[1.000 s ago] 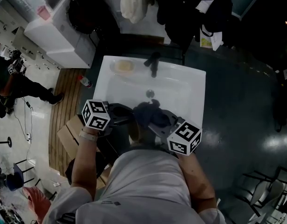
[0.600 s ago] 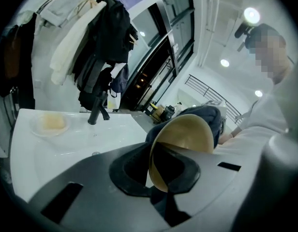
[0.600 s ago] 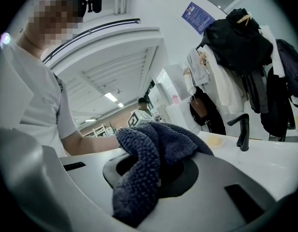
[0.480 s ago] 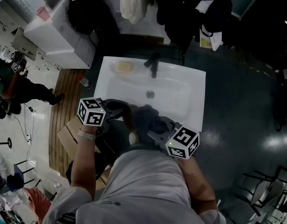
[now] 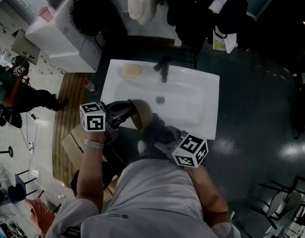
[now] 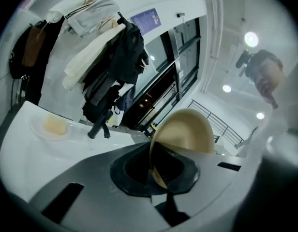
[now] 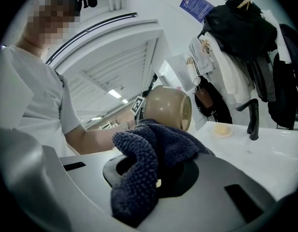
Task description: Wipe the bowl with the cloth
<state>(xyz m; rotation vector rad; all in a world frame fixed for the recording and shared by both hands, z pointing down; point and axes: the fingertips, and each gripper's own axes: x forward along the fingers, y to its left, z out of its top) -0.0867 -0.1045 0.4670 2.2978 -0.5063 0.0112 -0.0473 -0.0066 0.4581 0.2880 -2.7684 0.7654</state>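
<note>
White washbasin (image 5: 192,99) fills mid-frame; left tongs (image 6: 156,172) pinch the tan bowl (image 6: 185,129) by its rim, right tongs (image 7: 158,180) clench the dark cloth (image 7: 139,163); hard wiping could twist the bowl loose.

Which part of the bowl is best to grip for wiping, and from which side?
The thin rim, from the left, as the left tool pinches it now: the bowl stands on edge, leaving its other side free for the cloth.
</note>
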